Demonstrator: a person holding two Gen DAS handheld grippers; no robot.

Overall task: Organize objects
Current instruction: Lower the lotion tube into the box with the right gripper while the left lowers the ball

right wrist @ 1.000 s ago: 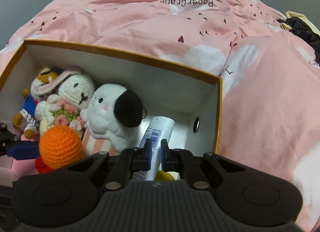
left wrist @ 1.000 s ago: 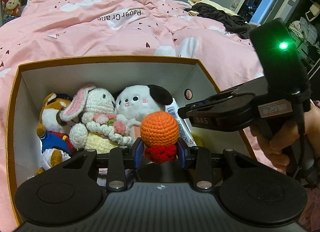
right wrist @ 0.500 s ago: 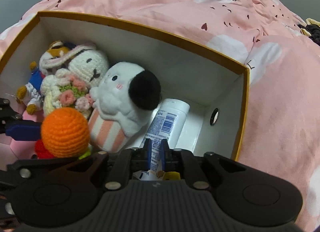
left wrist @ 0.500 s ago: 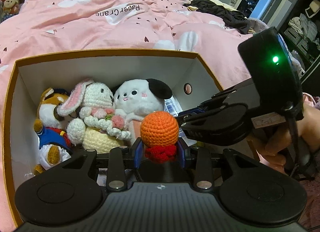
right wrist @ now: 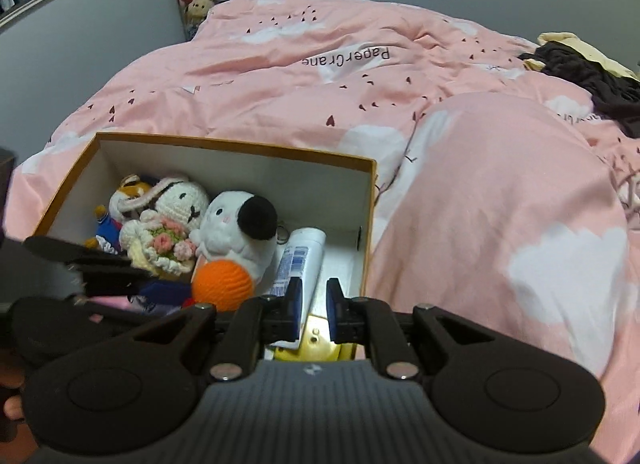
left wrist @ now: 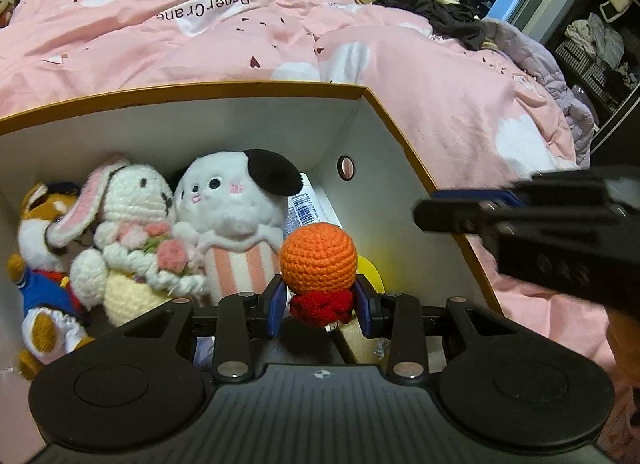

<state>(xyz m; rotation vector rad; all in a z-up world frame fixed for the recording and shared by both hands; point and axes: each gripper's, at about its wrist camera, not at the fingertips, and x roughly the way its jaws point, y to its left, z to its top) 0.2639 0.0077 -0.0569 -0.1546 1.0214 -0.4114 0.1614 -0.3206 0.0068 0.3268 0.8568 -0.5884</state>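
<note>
Pink quilt (left wrist: 240, 44); left claw (left wrist: 320, 300) grips crocheted ball (left wrist: 318, 256).

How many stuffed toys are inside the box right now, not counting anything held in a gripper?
3. A fox-like toy at the left end, a crocheted bunny beside it, and a white black-eared plush in the middle of the box. Others could be hidden beneath.

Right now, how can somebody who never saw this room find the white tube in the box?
On the pink bed stands an open box with an orange rim. The white tube lies flat by the box's right end wall, beside the white plush with a black ear. It is the only hard, barcoded thing among soft toys.
</note>
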